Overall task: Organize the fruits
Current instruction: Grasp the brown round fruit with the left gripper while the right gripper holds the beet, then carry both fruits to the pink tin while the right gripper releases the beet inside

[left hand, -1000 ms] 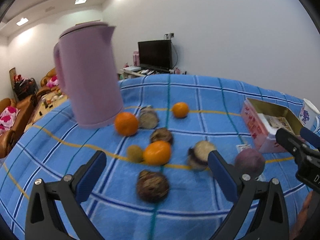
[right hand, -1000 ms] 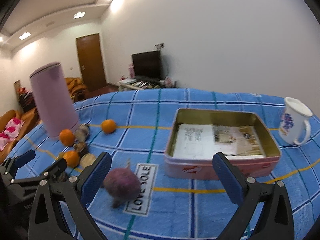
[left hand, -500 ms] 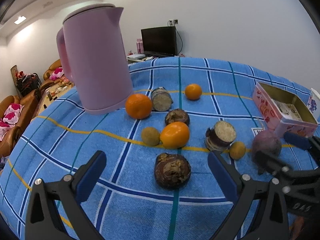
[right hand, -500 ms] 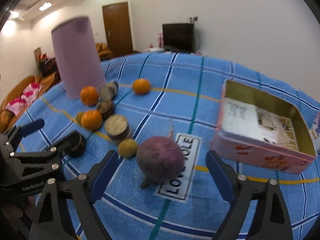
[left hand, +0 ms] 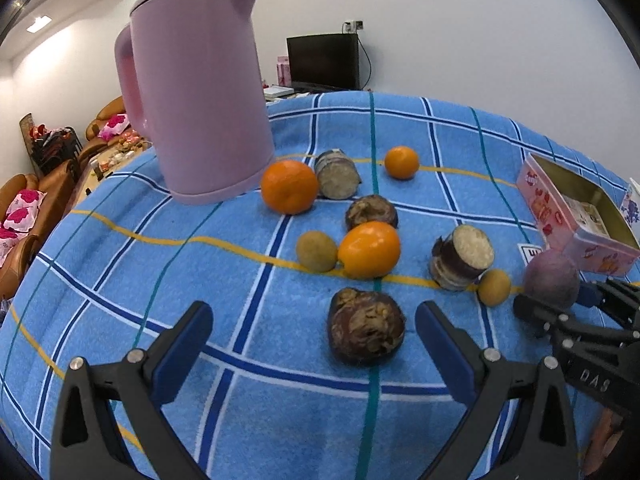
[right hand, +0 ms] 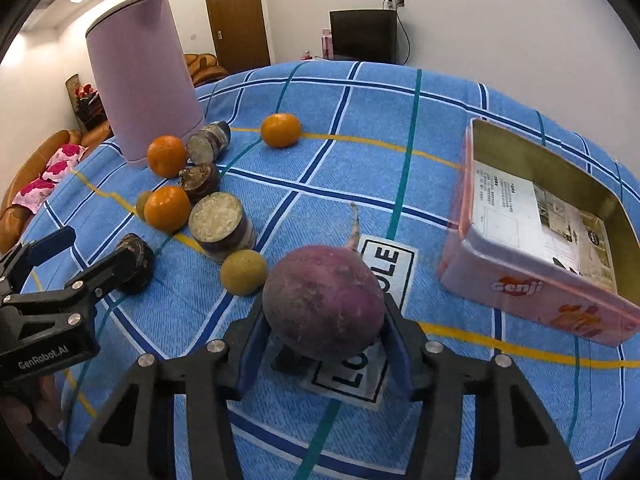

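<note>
Between the right tongs [right hand: 324, 342], a round, rough purple radish [right hand: 324, 300].

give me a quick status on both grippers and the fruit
Right gripper shut on purple radish. Left gripper open, dark brown root between its fingers. Pink tin open, nothing blocking.
</note>
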`<state>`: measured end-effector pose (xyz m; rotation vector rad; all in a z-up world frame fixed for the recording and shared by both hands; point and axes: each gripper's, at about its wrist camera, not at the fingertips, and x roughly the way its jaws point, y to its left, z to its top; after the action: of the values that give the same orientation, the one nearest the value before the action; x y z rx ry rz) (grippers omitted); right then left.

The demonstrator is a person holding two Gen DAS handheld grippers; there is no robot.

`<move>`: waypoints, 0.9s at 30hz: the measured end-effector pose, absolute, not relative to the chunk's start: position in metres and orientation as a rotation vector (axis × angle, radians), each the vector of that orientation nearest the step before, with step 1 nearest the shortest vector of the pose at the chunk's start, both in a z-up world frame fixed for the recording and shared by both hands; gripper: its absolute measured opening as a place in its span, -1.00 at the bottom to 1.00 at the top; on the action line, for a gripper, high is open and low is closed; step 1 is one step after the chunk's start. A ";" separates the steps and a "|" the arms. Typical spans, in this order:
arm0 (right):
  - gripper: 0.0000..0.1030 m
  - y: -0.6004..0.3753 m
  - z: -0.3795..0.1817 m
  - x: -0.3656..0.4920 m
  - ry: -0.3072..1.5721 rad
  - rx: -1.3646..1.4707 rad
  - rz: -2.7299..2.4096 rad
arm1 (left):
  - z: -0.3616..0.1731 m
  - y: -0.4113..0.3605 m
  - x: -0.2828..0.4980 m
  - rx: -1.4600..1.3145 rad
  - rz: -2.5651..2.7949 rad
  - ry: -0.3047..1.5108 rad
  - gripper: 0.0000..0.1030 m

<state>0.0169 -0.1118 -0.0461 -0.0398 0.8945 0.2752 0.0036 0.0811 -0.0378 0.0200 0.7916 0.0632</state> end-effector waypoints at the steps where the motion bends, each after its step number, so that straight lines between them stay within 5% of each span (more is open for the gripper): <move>1: 0.05 -0.112 -0.046 0.016 0.893 -0.038 0.275 | -0.038 0.082 0.002 0.024 0.059 0.793 1.00; 12: 0.05 -0.134 -0.027 0.004 0.814 0.058 0.297 | -0.044 0.076 0.014 -0.017 -0.002 0.848 0.96; 15: 0.05 -0.135 -0.025 0.003 0.803 0.072 0.305 | -0.051 0.075 0.021 -0.013 0.005 0.881 0.70; 20: 0.06 -0.132 -0.022 0.000 0.772 0.063 0.325 | -0.052 0.074 0.023 -0.049 -0.094 0.895 -0.11; 27: 0.06 -0.136 -0.008 -0.011 0.692 0.058 0.334 | -0.045 0.071 0.016 -0.085 -0.154 0.860 -0.11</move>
<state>-0.0106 -0.1356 -0.0077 0.0582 0.6922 0.3342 0.0162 0.0710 -0.0455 -0.0854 0.8602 -0.1536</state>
